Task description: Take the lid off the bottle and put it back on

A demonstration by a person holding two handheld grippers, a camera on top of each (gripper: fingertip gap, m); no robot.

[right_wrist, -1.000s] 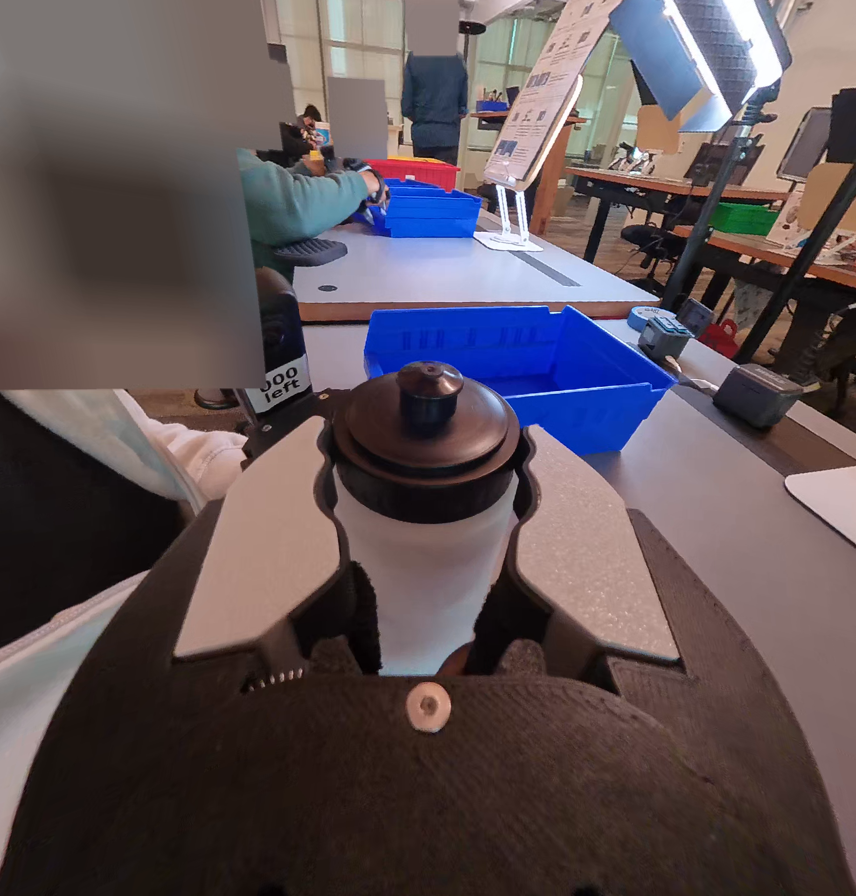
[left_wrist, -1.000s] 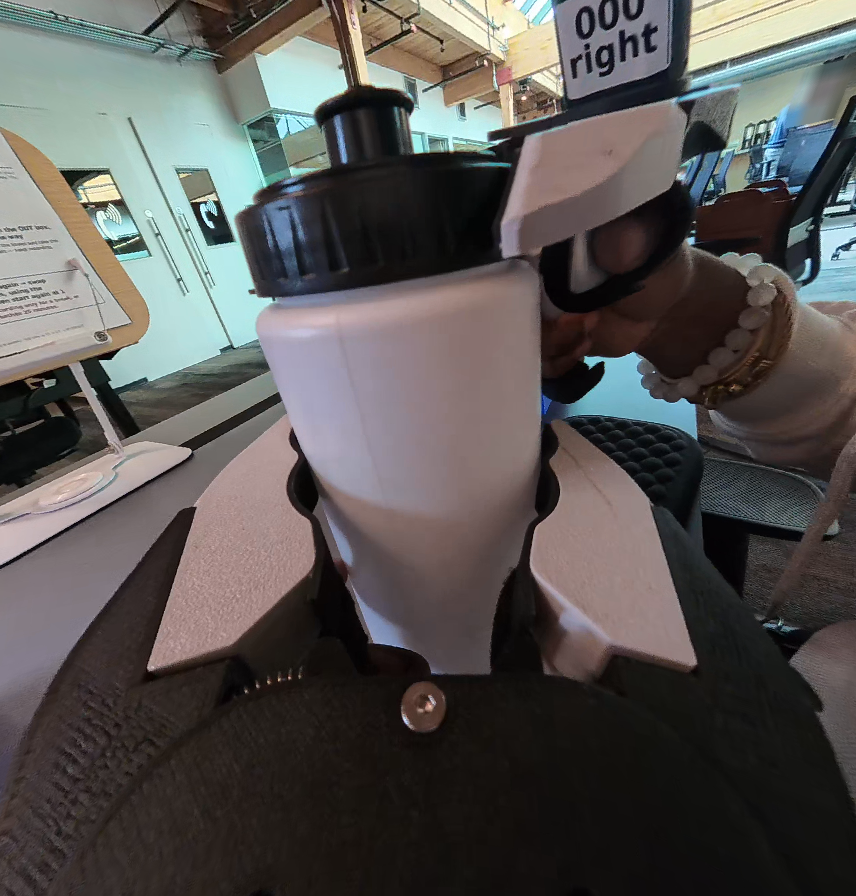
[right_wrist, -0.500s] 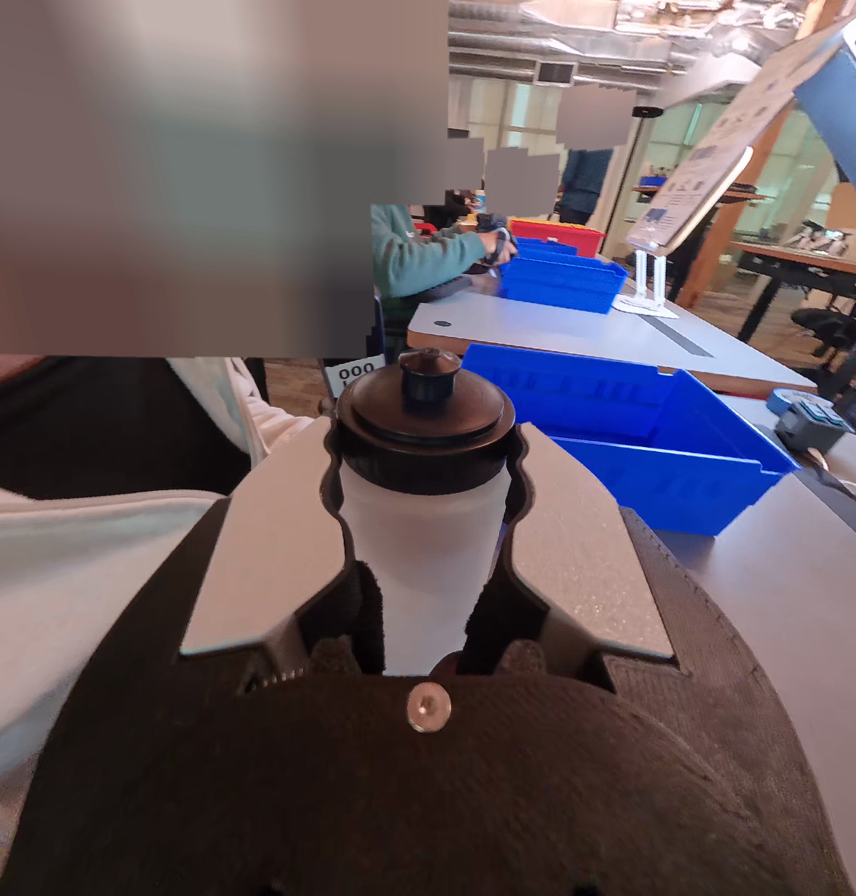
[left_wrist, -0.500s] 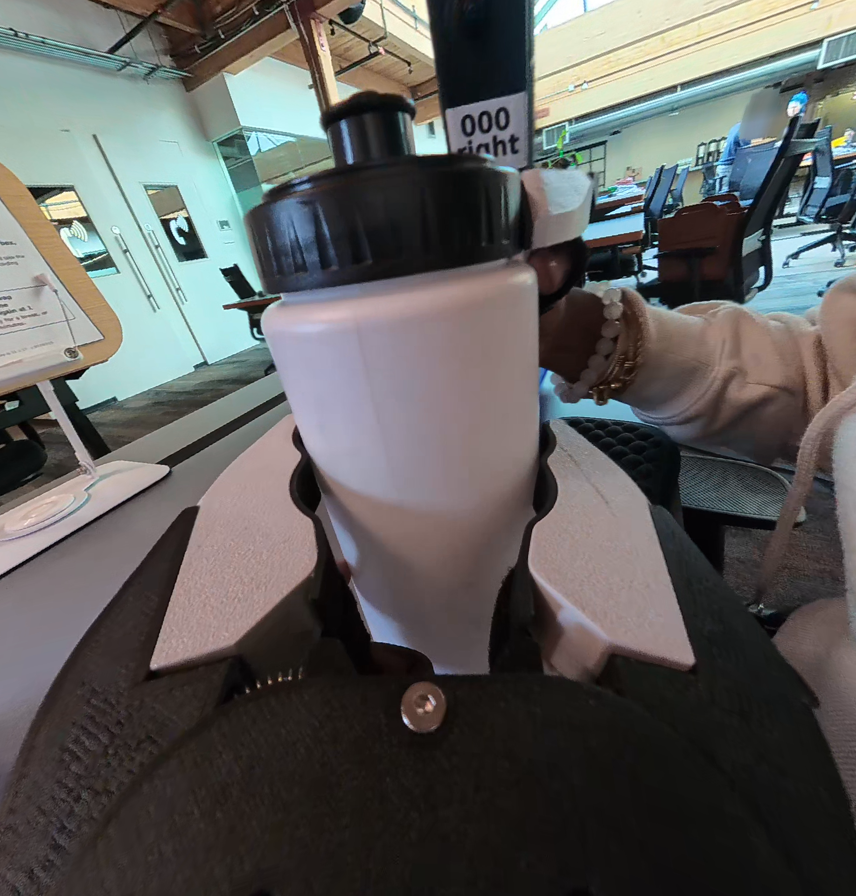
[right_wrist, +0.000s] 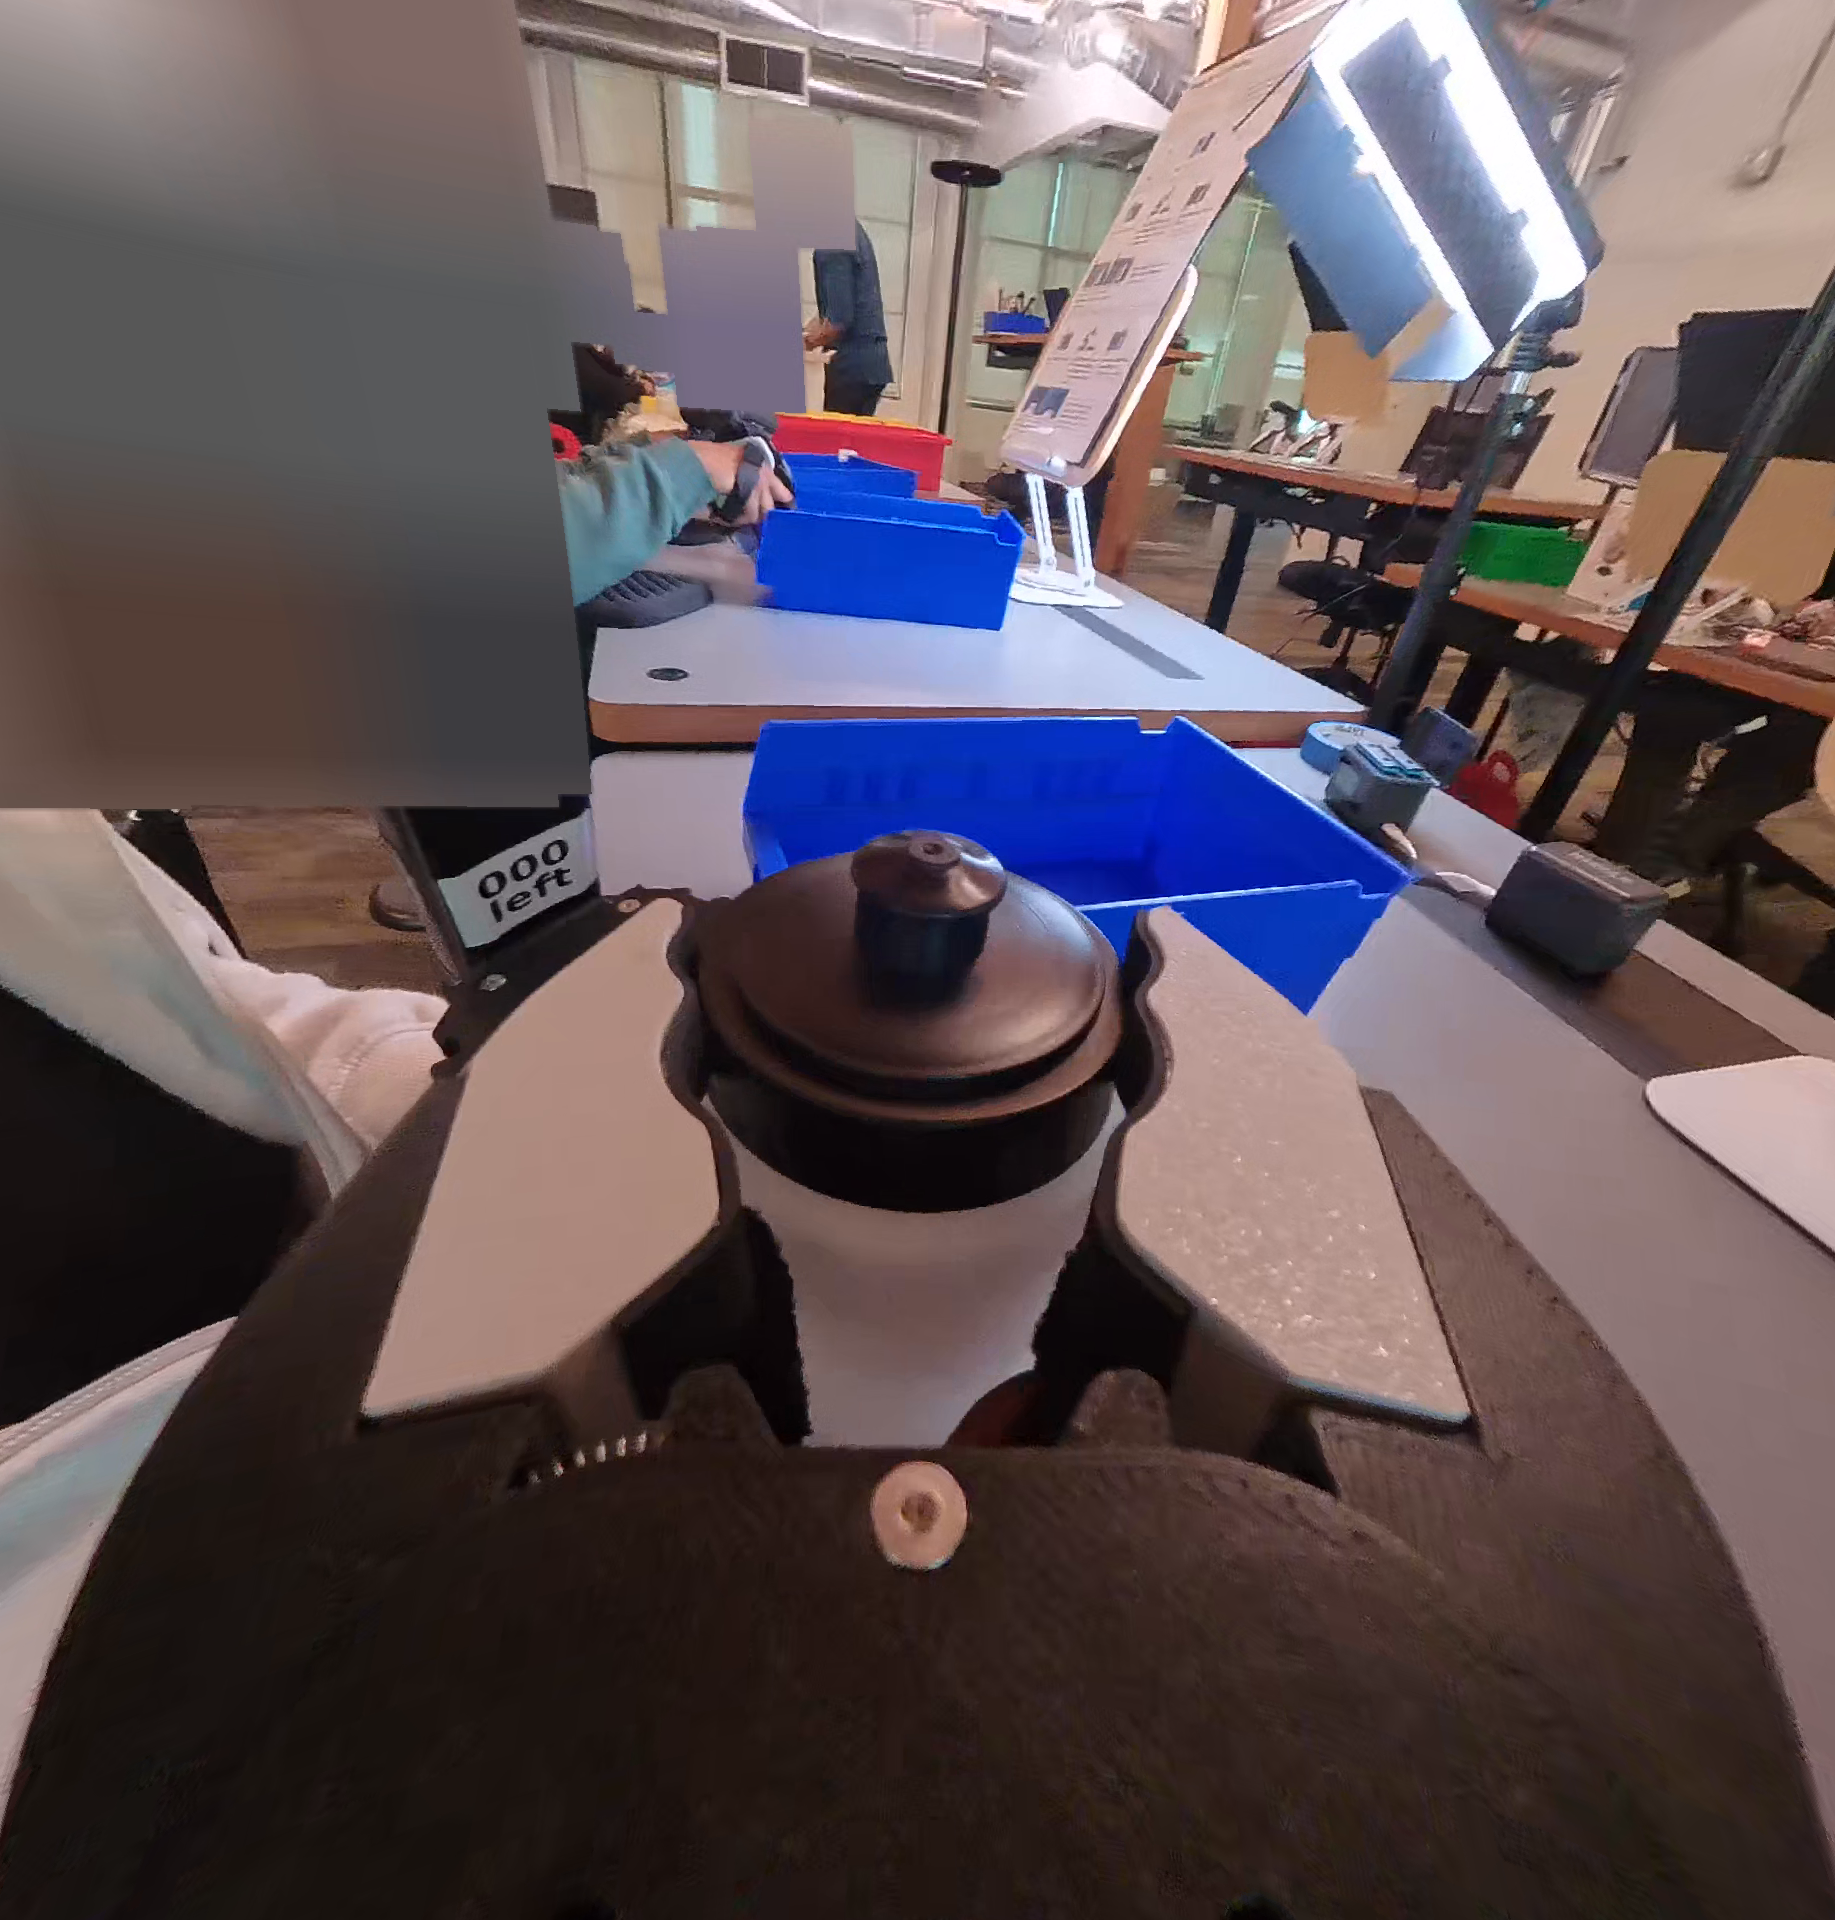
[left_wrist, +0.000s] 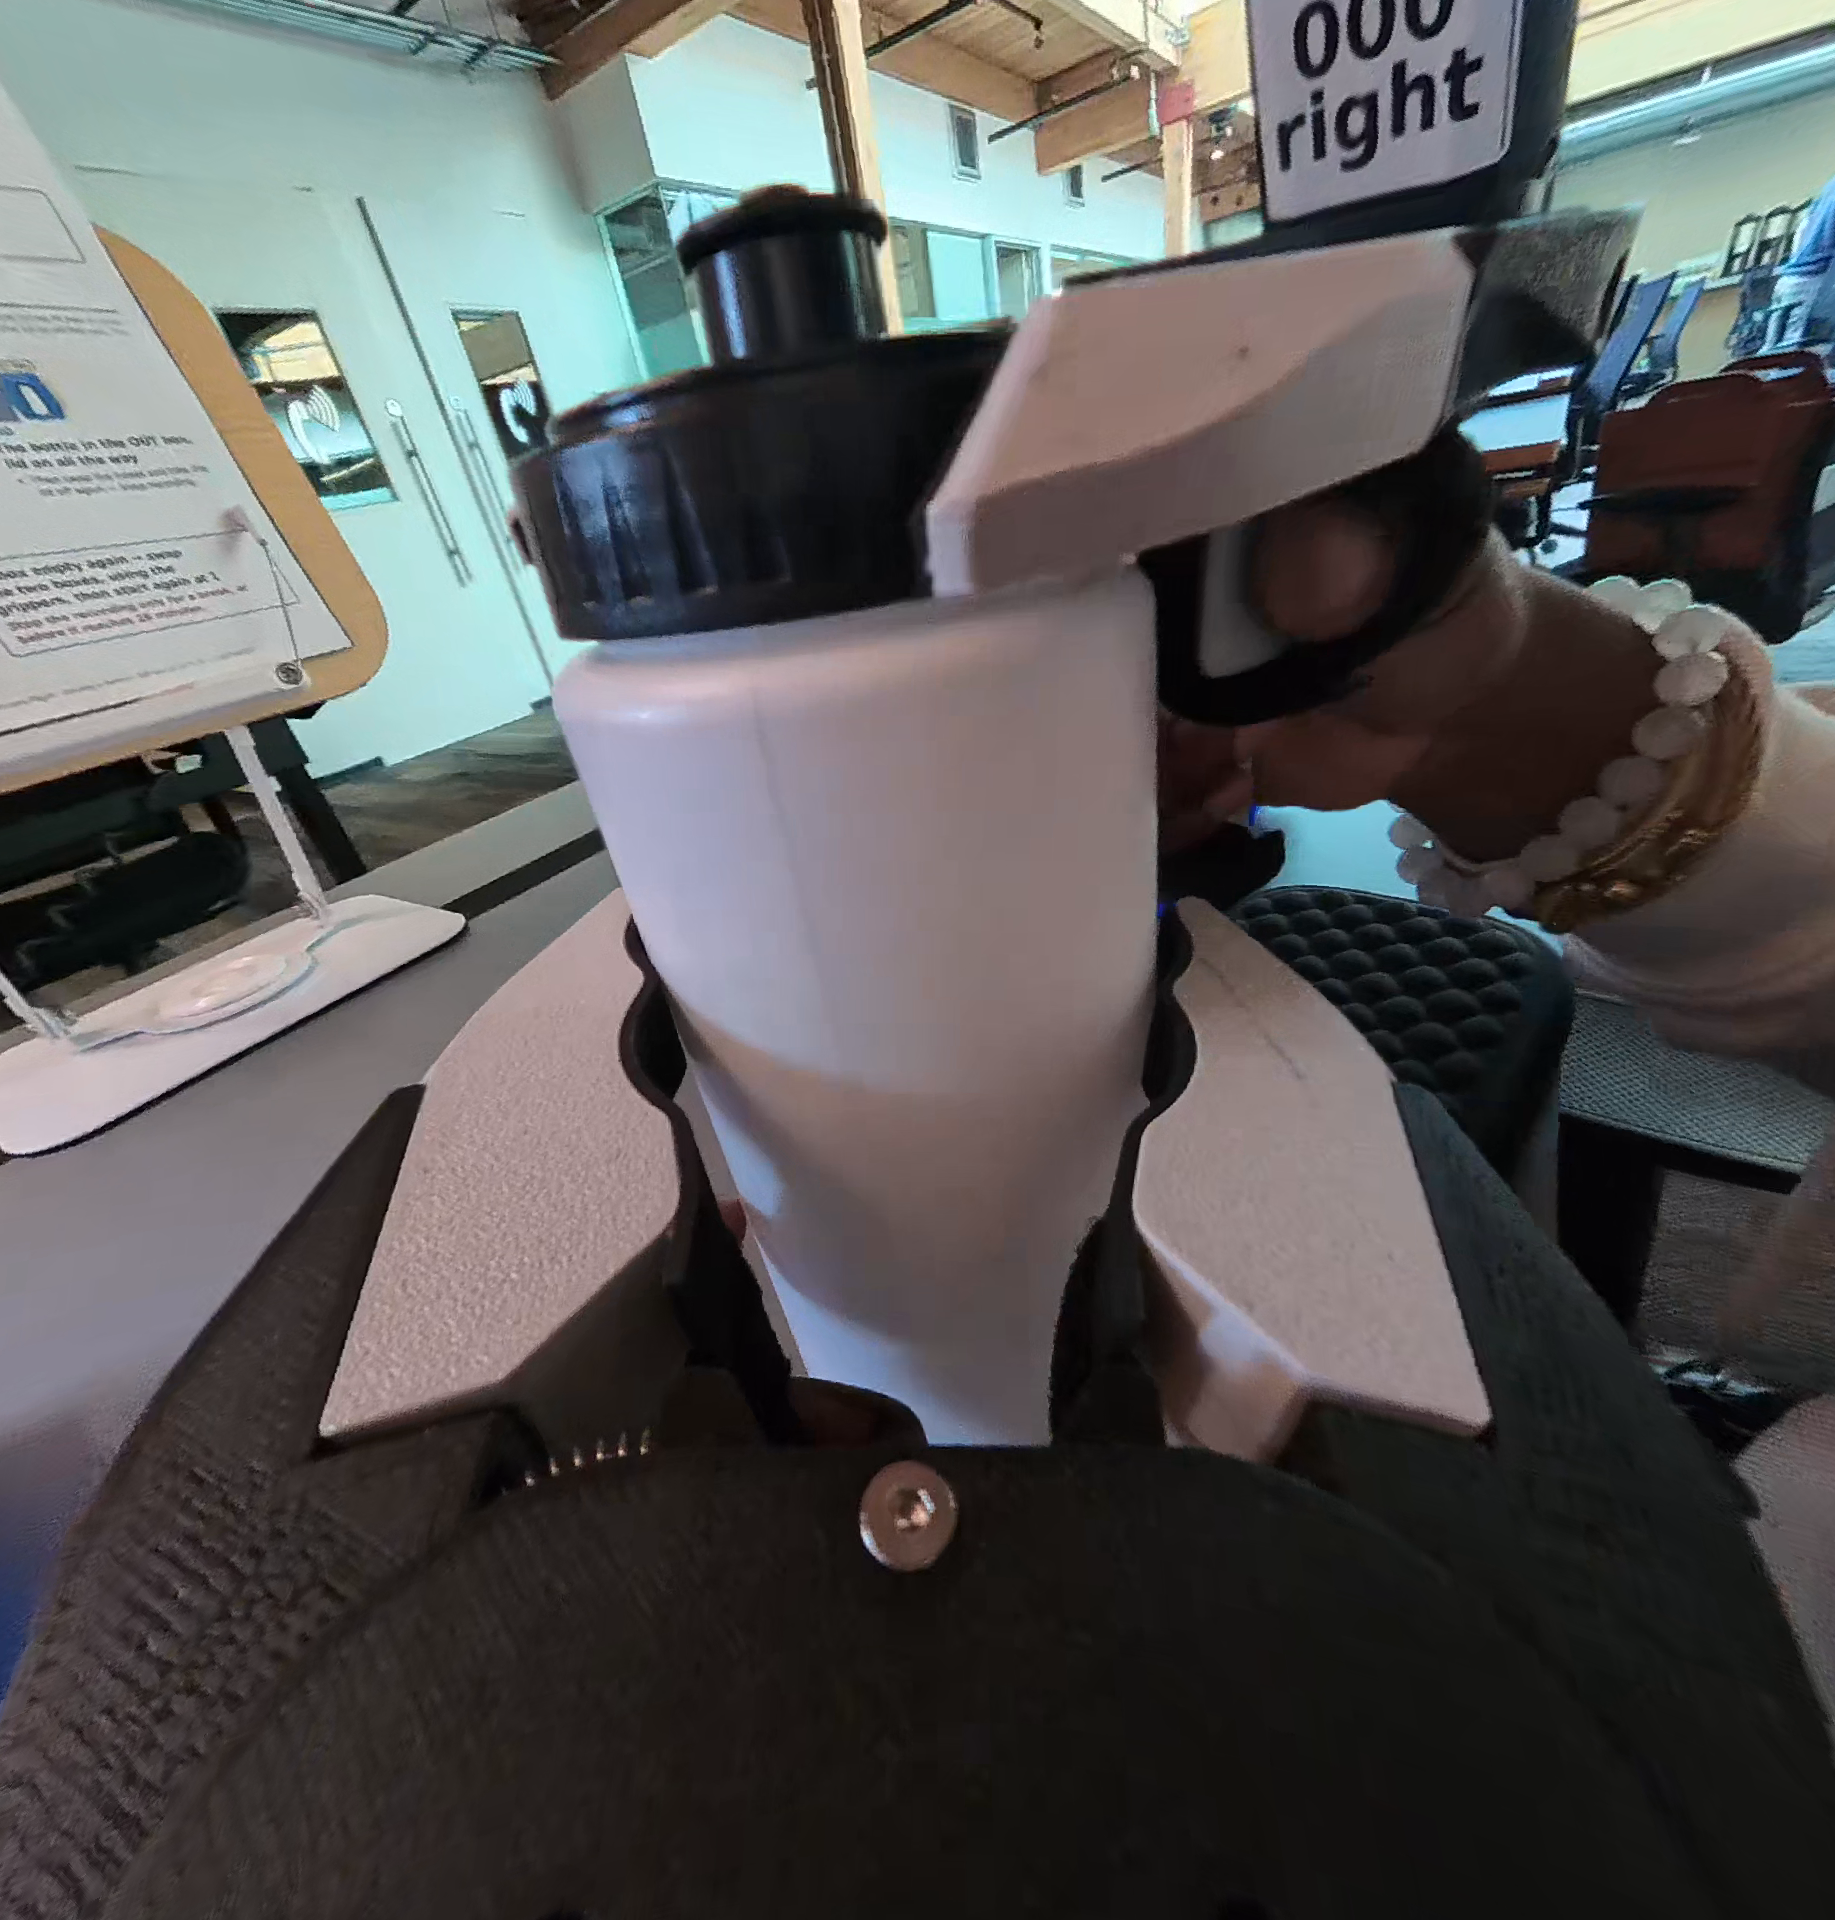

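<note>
Bottle clamped in left tongs; right tongs grip lid.

the lid sits on the bottle, between the right gripper fingers; the left gripper flanks the bottle's body below; a bin stands behind on the table.

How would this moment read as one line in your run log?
left gripper: shut on bottle | right gripper: shut on lid | lid: on bottle
</note>
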